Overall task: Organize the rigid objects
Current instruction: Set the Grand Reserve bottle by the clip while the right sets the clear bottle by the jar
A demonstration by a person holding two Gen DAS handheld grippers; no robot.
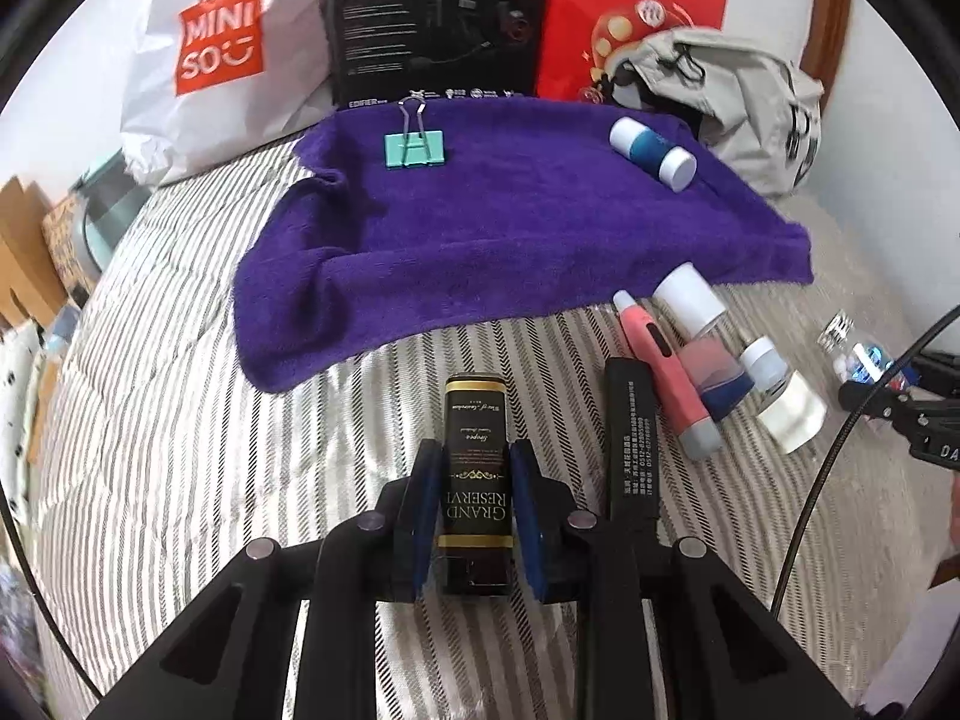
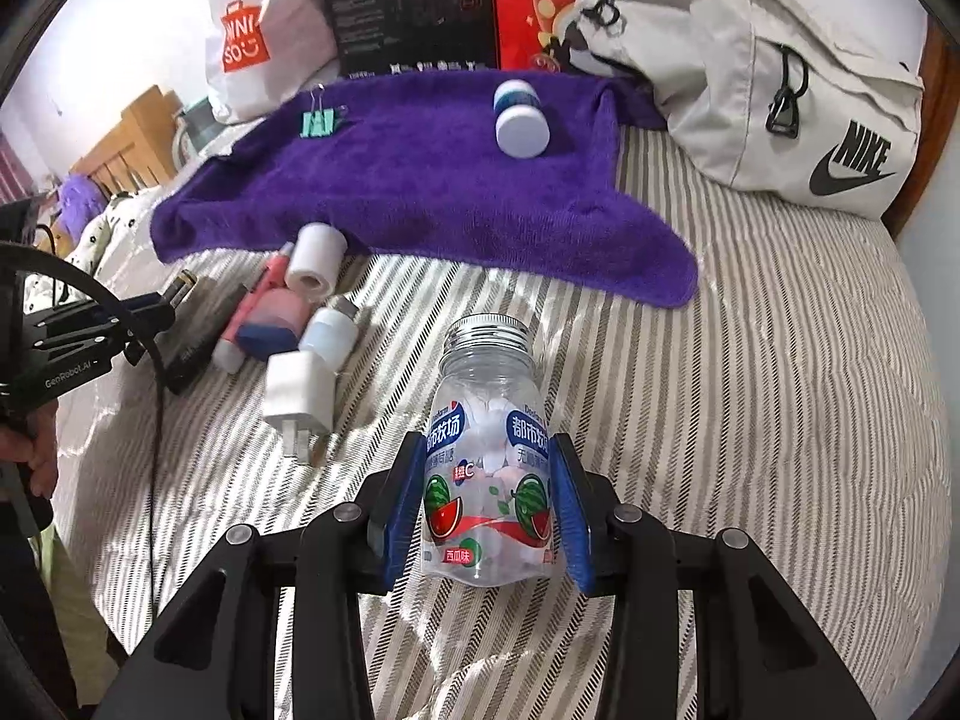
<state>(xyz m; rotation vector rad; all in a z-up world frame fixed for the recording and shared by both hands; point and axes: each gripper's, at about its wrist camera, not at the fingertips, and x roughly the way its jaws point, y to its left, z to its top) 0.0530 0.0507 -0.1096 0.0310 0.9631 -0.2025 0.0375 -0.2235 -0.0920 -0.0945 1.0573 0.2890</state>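
Left wrist view: left gripper [image 1: 474, 450] has both blue pads clamped on a black tin [image 1: 476, 468] with gold "Grand Reserve" lettering, at 6 o'clock, over the striped bedspread [image 1: 180, 420]. Just right of it, a long black bar [image 1: 630, 438] with small printed text lies on the bedspread, running toward 12. At 3 o'clock, a cluster: pink pen-shaped device [image 1: 660, 366], clear bottle with pink and blue liquid [image 1: 708, 354], small white-capped bottle [image 1: 765, 366], all touching or just beside each other. Purple towel [image 1: 510, 240] spread at 12 o'clock; on it a teal binder clip [image 1: 415, 147] at 11 and a blue-and-white bottle [image 1: 652, 151] lying on its side at 1. Right wrist view: right gripper [image 2: 489, 480] is closed around a clear plastic candy jar [image 2: 489, 468] with metal lid, watermelon label, white pieces inside; jar at 6 o'clock, above the bedspread. White plug charger [image 2: 298, 399] at 9 o'clock, near the bottle cluster. Grey Nike bag [image 2: 780, 90] at 1–2 o'clock, beside the towel's edge. Miniso bag [image 2: 264, 30], black box [image 2: 408, 6], and red box [image 2: 540, 0] stand behind the towel at 11–12.
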